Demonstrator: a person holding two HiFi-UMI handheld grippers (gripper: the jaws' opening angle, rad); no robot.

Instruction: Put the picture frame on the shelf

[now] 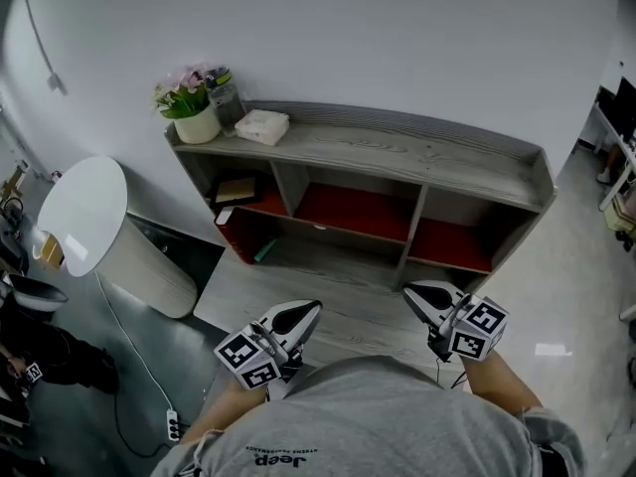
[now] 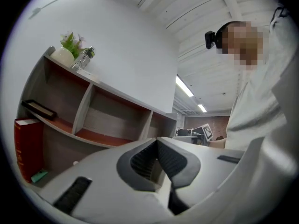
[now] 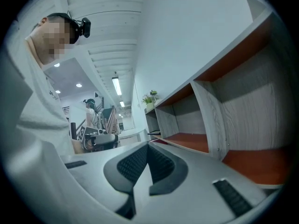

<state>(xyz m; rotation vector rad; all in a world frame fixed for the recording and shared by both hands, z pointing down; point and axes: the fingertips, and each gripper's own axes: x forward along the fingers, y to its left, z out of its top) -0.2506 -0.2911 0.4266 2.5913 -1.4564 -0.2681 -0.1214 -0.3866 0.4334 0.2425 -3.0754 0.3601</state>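
Grey shirt (image 1: 368,415) fills the bottom of the head view, and both claws poke out just past it, pointing level at the shelf (image 1: 417,152). The left gripper (image 1: 306,314) is pinched fully together with nothing in it, the ribbed pads (image 2: 140,160) pressed against each other. Same deal with the right gripper (image 1: 415,296): jaws closed, empty. Neither one touches anything; they hang in front of the low grey wooden unit, well apart from each other.

The picture frame (image 1: 236,189) is in the top-left cubby, lying flat on the red board, dark border with a brownish middle. Right below it a red book (image 1: 234,235) stands upright, with a small green thing (image 1: 264,250) on the bottom board beside it. The middle and right cubbies look bare.

On the shelf's top, at the left end, sit a flower pot (image 1: 196,117), a clear jar (image 1: 227,102) and a white box (image 1: 262,125). Off to the left there's a round white table (image 1: 81,215), plus a power strip (image 1: 174,425) on the floor.
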